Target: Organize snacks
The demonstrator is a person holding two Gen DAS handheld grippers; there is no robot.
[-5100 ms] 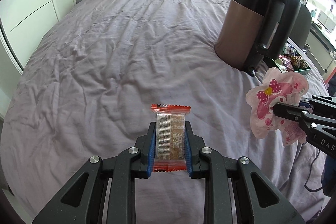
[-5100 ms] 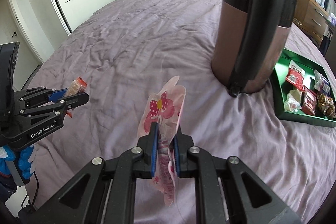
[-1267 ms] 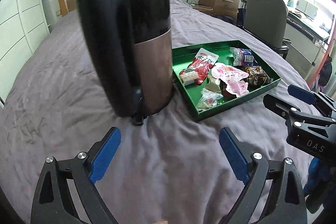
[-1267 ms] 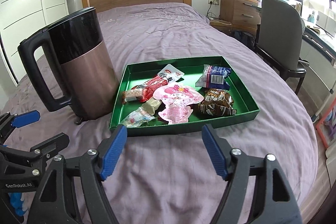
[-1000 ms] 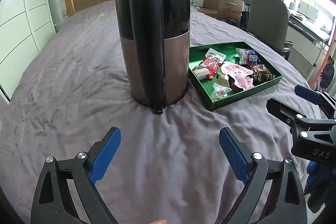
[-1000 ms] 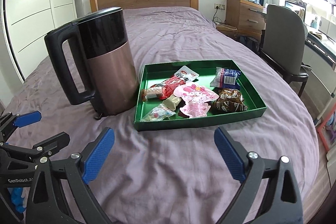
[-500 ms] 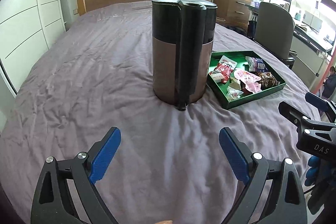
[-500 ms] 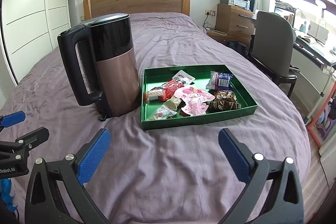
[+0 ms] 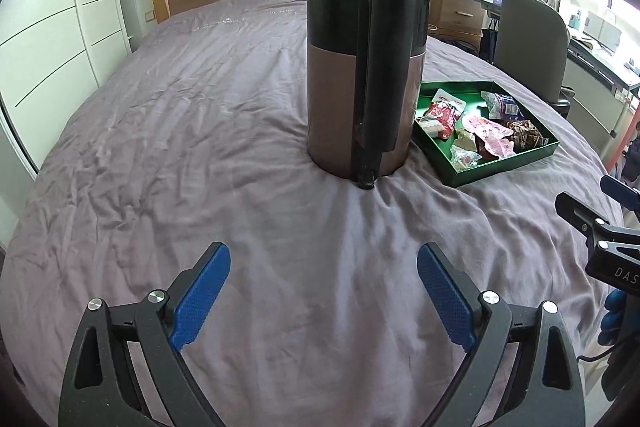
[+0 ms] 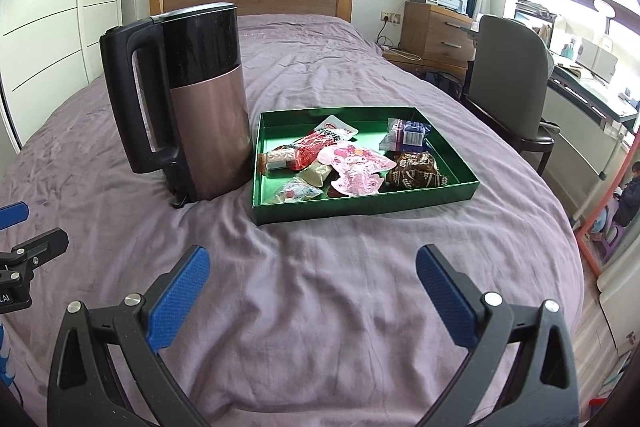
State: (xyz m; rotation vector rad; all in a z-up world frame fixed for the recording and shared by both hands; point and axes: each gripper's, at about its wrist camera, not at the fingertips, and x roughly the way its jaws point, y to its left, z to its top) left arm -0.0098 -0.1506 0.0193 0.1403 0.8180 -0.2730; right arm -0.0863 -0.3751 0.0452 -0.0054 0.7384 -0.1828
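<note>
Taking the kettle (image 10: 188, 103) as the landmark and reading from left to right in the right wrist view: to its left and nearer the camera, the left gripper (image 10: 16, 227) shows only as a black finger and a blue pad at the frame edge, over bare purple bedspread (image 10: 320, 307). In its own view the left gripper (image 9: 322, 291) has its jaws wide apart with nothing between them, aimed at the cloth in front of the kettle. The kettle stands upright on the bed with its handle turned to the left, away from the tray (image 10: 460, 183), so it does not overhang the snacks. Just to the kettle's right, close to its base, lies the green tray, flat on the bedspread; all the snacks (image 10: 352, 163) in view are heaped inside it, a red packet toward the kettle side, a pink cartoon pouch in the middle, a blue-and-white packet and a brown one farther right. None lies loose on the cloth, so the sorting looks complete or nearly so. In front of the tray, the right gripper (image 10: 312, 287) likewise hangs with its jaws spread and empty, apart from everything, which suits hands that have let go and have nothing left to fetch.
</note>
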